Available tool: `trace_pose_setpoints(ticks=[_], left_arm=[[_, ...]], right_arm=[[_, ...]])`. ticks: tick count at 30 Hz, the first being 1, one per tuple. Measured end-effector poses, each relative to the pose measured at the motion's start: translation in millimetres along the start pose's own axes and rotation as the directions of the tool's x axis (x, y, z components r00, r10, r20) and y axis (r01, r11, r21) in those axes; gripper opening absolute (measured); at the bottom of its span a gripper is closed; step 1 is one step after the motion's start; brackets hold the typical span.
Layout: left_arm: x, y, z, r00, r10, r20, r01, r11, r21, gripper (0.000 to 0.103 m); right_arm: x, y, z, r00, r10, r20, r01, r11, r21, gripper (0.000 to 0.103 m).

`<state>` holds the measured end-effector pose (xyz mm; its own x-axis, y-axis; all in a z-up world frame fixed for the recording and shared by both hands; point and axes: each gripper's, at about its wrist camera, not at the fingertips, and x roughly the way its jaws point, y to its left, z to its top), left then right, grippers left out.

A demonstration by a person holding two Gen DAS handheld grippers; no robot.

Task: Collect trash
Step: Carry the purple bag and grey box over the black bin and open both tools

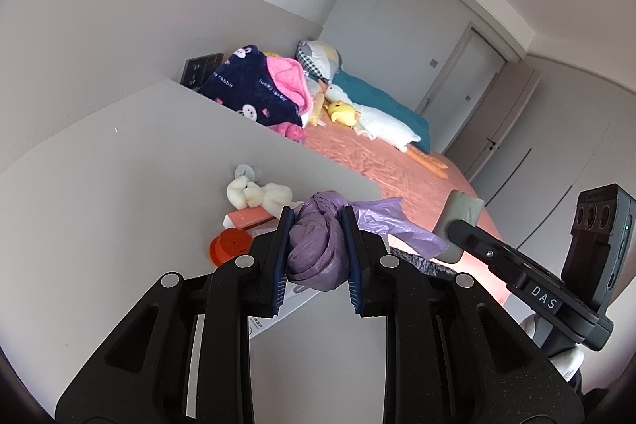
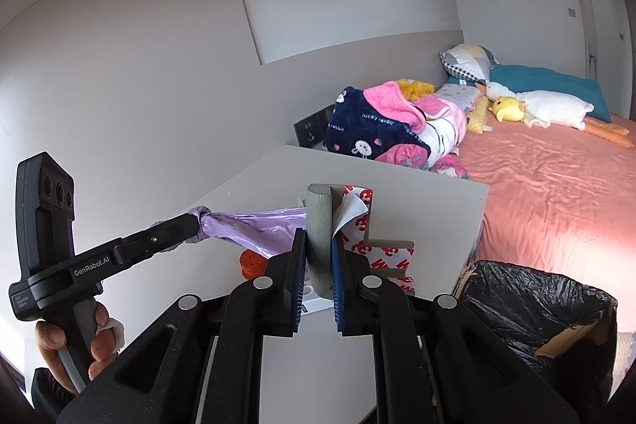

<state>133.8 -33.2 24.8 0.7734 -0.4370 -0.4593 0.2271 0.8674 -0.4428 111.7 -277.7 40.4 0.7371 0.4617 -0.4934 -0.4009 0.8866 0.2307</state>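
My left gripper is shut on a knotted purple plastic bag and holds it above the grey table. The bag's loose end trails toward my right gripper. My right gripper is shut on a grey foam piece with a red-and-white backing sheet peeling off it. It also shows in the left wrist view. A bin lined with a black bag stands at the lower right, beside the table.
On the table lie a white crumpled tissue, an orange box, an orange round lid and a white paper. A bed with an orange sheet, blankets and plush toys is beyond.
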Motion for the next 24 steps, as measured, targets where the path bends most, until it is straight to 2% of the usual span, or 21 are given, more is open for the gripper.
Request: trace_pose_setpoints(ticks=[14, 24], left_arm=[[-1, -39, -3, 1.0, -0.005, 0.003, 0.004, 0.995, 0.103, 0.024], [8, -73, -14, 0.998, -0.067, -0.021, 0.069, 0.99, 0.126, 0.024]], right_arm=[[-49, -29, -4, 0.998, -0.035, 0.055, 0.033, 0.998, 0.045, 0.013], [-82, -56, -16, 0.994, -0.072, 0.08, 0.065, 0.994, 0.083, 0.013]])
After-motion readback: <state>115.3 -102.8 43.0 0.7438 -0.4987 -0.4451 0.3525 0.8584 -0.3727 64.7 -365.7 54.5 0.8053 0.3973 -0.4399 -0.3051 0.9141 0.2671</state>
